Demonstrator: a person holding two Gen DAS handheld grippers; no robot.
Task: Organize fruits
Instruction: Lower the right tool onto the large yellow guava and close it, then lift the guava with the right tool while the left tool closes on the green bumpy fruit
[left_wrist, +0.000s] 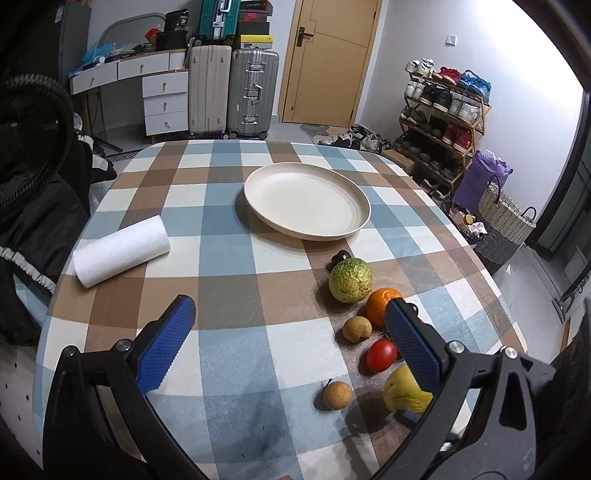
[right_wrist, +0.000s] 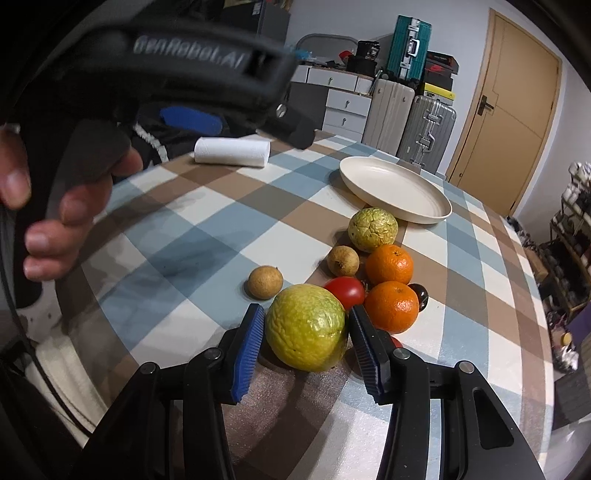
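A cream plate (left_wrist: 306, 201) (right_wrist: 395, 192) stands empty at the table's far middle. Fruits lie in a cluster in front of it: a green guava (left_wrist: 349, 280) (right_wrist: 373, 229), two oranges (right_wrist: 389, 264) (right_wrist: 392, 306), a red tomato (left_wrist: 382, 355) (right_wrist: 345, 291), two small brown fruits (left_wrist: 337, 395) (right_wrist: 265, 282) and a dark one (right_wrist: 420, 294). My right gripper (right_wrist: 306, 332) is open, its blue pads on either side of a big yellow-green guava (right_wrist: 306, 326) (left_wrist: 404, 391) on the table, close to touching. My left gripper (left_wrist: 291, 332) is open and empty above the table.
A white paper towel roll (left_wrist: 122, 251) (right_wrist: 232, 151) lies at the table's left side. Beyond the checked tablecloth (left_wrist: 236, 332) stand suitcases (left_wrist: 232, 96), a drawer unit, a door and a shoe rack (left_wrist: 443, 110). A hand holds the left gripper's handle (right_wrist: 74, 206).
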